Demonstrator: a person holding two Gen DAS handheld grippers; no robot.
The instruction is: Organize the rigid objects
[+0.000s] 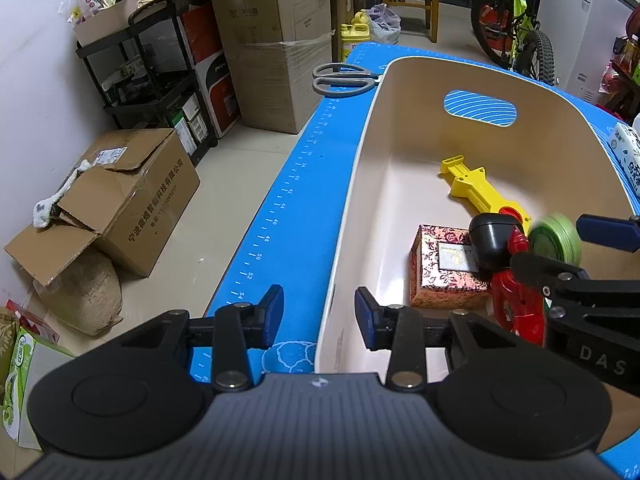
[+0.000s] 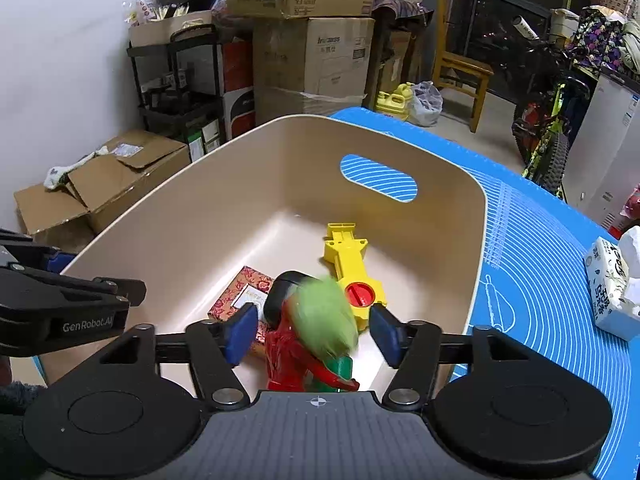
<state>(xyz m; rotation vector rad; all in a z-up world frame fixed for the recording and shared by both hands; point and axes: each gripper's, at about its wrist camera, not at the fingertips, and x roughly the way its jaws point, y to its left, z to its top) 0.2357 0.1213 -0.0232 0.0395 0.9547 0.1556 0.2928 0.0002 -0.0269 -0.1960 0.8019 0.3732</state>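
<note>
The right gripper is standing with its blue pads apart over the near end of the beige bin, and a green round disc is showing between the pads as a motion-blurred smear, clear of both of them, so it is judged to be dropping free rather than being held. In the left wrist view the same disc is appearing just beyond the right gripper's fingertips, beside a black-capped red toy. The left gripper is hanging empty with its pads parted, straddling the bin's near-left rim, one pad outside over the blue mat and one inside. Ahead of the right fingers, a patterned red box and a yellow plastic tool are lying on the bin floor. The disc is looking like a light, stiff, smooth piece that is likely to roll or bounce; taking it across its flat faces would probably be steadier than pinching its rounded edge. Grey-handled scissors are lying on the mat well beyond the left fingers, just outside the bin's far-left corner; they appear rigid, thin and slippery, best pinched across the shut blades or the handle neck.
</note>
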